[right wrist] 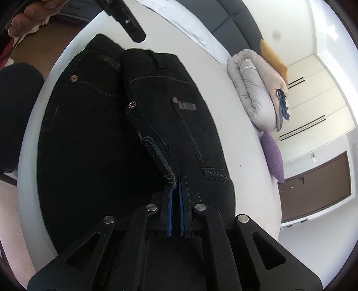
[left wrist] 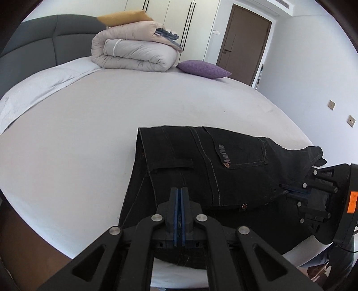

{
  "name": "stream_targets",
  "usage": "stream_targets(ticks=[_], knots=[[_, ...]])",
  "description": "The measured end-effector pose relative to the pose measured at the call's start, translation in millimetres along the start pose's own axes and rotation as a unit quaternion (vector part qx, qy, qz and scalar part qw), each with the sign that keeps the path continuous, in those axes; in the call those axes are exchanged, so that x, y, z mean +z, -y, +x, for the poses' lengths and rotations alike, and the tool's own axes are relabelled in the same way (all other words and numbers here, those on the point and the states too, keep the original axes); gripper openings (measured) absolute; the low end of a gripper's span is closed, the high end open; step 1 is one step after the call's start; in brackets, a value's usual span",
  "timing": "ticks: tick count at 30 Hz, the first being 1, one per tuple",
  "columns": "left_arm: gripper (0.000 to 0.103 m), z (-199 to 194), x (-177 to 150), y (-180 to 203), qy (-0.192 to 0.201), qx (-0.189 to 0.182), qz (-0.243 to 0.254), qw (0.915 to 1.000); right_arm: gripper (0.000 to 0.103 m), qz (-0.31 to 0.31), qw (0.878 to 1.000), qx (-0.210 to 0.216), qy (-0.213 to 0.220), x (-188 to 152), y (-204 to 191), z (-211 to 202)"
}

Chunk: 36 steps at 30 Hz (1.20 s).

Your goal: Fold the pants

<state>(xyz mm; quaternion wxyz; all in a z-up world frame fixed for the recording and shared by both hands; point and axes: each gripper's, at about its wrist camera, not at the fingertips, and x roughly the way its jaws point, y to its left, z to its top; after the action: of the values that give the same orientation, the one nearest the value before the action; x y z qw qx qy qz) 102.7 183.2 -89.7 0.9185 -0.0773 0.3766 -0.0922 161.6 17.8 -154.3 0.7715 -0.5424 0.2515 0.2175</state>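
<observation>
Both grippers were angled down toward the bed. The left gripper (left wrist: 179,190) hovered over the near part of the black denim pants (left wrist: 201,170), its blue-padded jaws pressed together; whether any cloth was caught in them I could not tell. The right gripper (right wrist: 176,179) came in from the pants' other end, rolled onto its side as seen from the left wrist, where its tips (left wrist: 284,188) met the fabric; its jaws were all but closed, with a bunched edge of denim at the fingertips, though a grip was not clear. A bare hand (right wrist: 33,15) showed behind the left gripper's body.

The pants lay on the grey bed sheet (left wrist: 78,134) near the bed's edge, folded lengthwise, back pocket up. Their long axis ran across the left wrist view, waistband leftward, legs toward the right gripper.
</observation>
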Motion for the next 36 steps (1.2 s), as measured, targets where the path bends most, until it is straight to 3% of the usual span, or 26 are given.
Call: stream_targets(ticks=[3, 5, 9, 15, 17, 22, 24, 26, 28, 29, 32, 34, 36], knots=[[0.007, 1.8, -11.7, 5.1, -0.011, 0.01, -0.002, 0.9999, 0.004, -0.022, 1.0, 0.01, -0.02, 5.1, -35.8, -7.1], [0.024, 1.2, -15.7, 2.0, -0.006, 0.016, -0.021, 0.9996, 0.004, -0.034, 0.999, 0.022, -0.027, 12.6, -55.1, -9.6], [0.03, -1.8, -20.1, -10.1, 0.014, 0.019, -0.064, 0.9977, 0.004, -0.041, 0.998, 0.034, -0.036, 29.8, -85.3, -21.3], [0.06, -9.8, -11.0, -33.2, 0.061, 0.018, -0.125, 0.9901, 0.004, 0.043, 0.995, 0.085, -0.012, 62.2, -71.8, -58.0], [0.075, -15.4, -5.5, -45.6, 0.082, 0.009, -0.152, 0.985, 0.004, 0.063, 0.993, 0.095, -0.003, 68.3, -71.9, -66.6], [0.078, -23.5, 6.8, -62.5, 0.119, -0.024, -0.181, 0.9758, 0.004, 0.131, 0.981, 0.141, 0.011, 69.8, -52.5, -63.4], [0.079, -22.7, 13.1, -58.3, 0.125, -0.039, -0.169, 0.9769, 0.004, 0.155, 0.972, 0.177, -0.003, 57.5, -53.2, -42.1], [0.085, -17.5, 15.7, -51.2, 0.115, -0.023, -0.147, 0.9822, 0.004, 0.218, 0.951, 0.217, -0.038, 44.2, -50.1, -19.2], [0.085, -8.7, 17.7, -49.2, 0.105, -0.006, -0.138, 0.9848, 0.004, 0.282, 0.926, 0.247, -0.046, 34.8, -41.2, -11.3], [0.085, -2.7, 18.6, -51.1, 0.096, -0.006, -0.142, 0.9851, 0.004, 0.297, 0.92, 0.248, -0.052, 33.3, -38.5, -8.6], [0.084, 9.6, 22.6, -51.8, 0.078, 0.004, -0.142, 0.9868, 0.004, 0.257, 0.935, 0.236, -0.068, 48.1, -53.0, -5.0], [0.084, 2.8, 22.2, -49.0, 0.091, 0.012, -0.13, 0.9872, 0.005, 0.228, 0.941, 0.24, -0.068, 63.7, -67.9, -5.8], [0.084, -3.1, 21.5, -48.1, 0.099, 0.008, -0.126, 0.9871, 0.007, 0.188, 0.957, 0.211, -0.069, 79.4, -90.1, -11.0]])
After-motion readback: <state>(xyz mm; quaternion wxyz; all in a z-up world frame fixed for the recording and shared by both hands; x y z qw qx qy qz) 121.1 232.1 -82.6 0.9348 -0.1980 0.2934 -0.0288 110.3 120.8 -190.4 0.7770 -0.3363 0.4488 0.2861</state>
